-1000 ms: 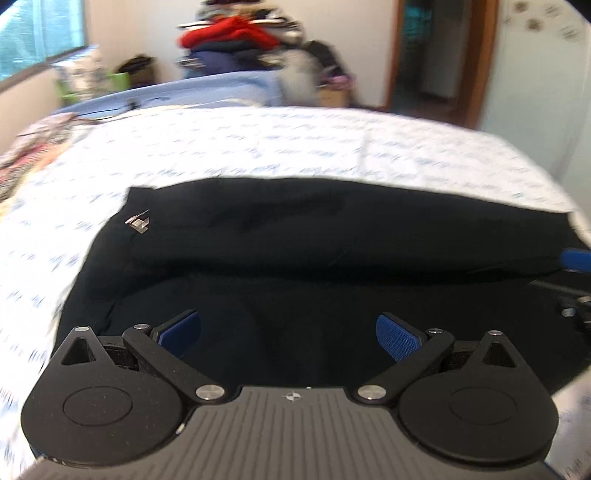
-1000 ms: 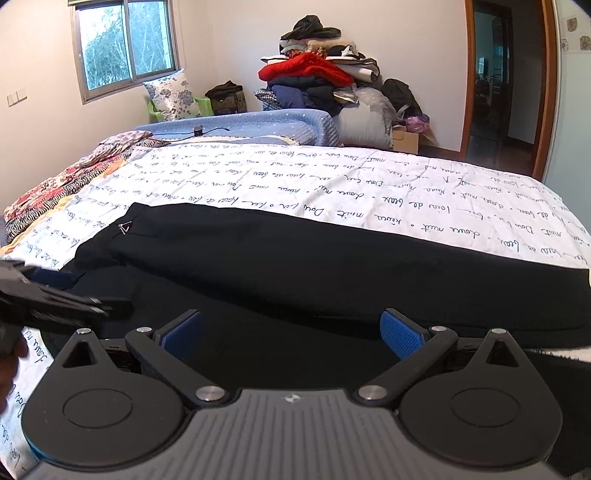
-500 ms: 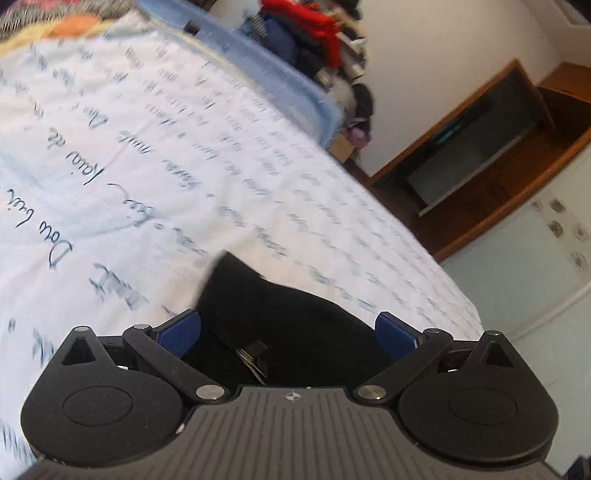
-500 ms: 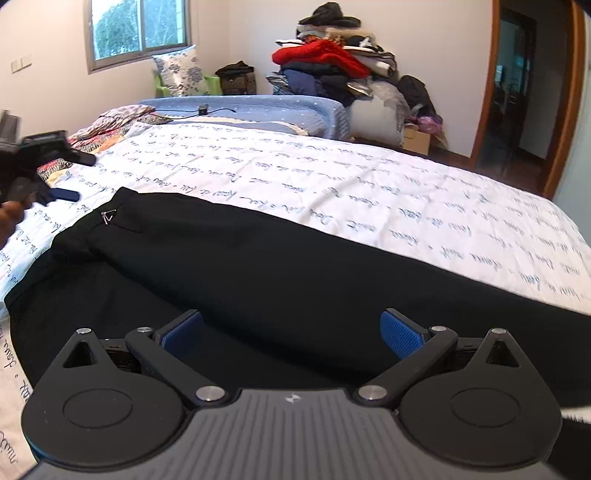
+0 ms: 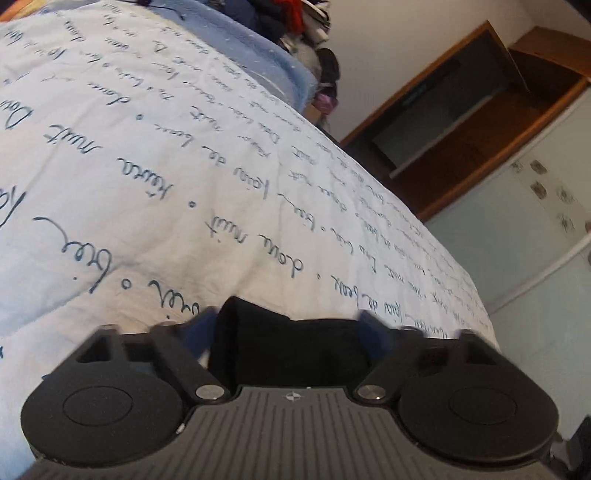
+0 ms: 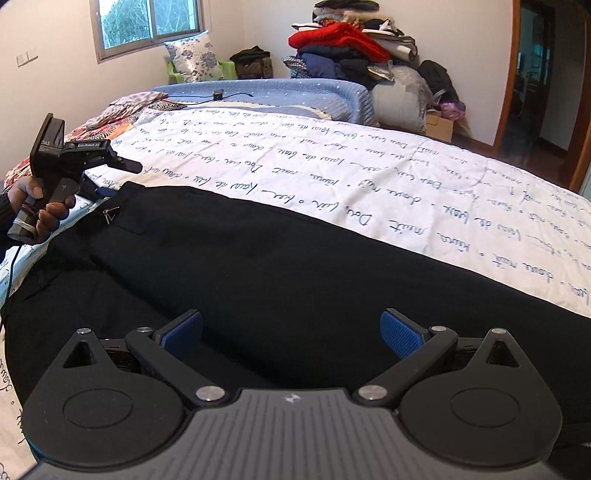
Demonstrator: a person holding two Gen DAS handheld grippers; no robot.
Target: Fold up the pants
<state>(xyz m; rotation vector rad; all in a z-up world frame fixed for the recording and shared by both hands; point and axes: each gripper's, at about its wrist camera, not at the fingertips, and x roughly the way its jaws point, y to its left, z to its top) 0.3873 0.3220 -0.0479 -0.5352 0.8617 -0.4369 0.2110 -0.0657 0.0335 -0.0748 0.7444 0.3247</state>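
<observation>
Right wrist view: pants (image 6: 295, 273) flat on bed (image 6: 369, 166), long axis left–right.
Left gripper (image 6: 110, 184): at waistband corner, nearer arm; fingers apart around cloth, blurred.
Right gripper (image 6: 291, 332): fingers apart, above mid-leg.

From my right wrist feed I see a white bedsheet (image 6: 369, 177) printed with lines of blue cursive script, spread over the bed. Beyond it lies a blue quilted blanket (image 6: 295, 92) with a small black device and its cable (image 6: 218, 94) resting on top. A floral pillow (image 6: 195, 55) leans below the window (image 6: 147, 22), beside a green chair (image 6: 225, 68) and a dark bag (image 6: 253, 64). A heap of clothes (image 6: 351, 48) topped with a red garment (image 6: 332, 37) stands against the far wall, near a wooden door frame (image 6: 511, 74). On my left wrist feed the same sheet (image 5: 184, 166) fills the view, the door frame (image 5: 480, 110) tilted behind it
</observation>
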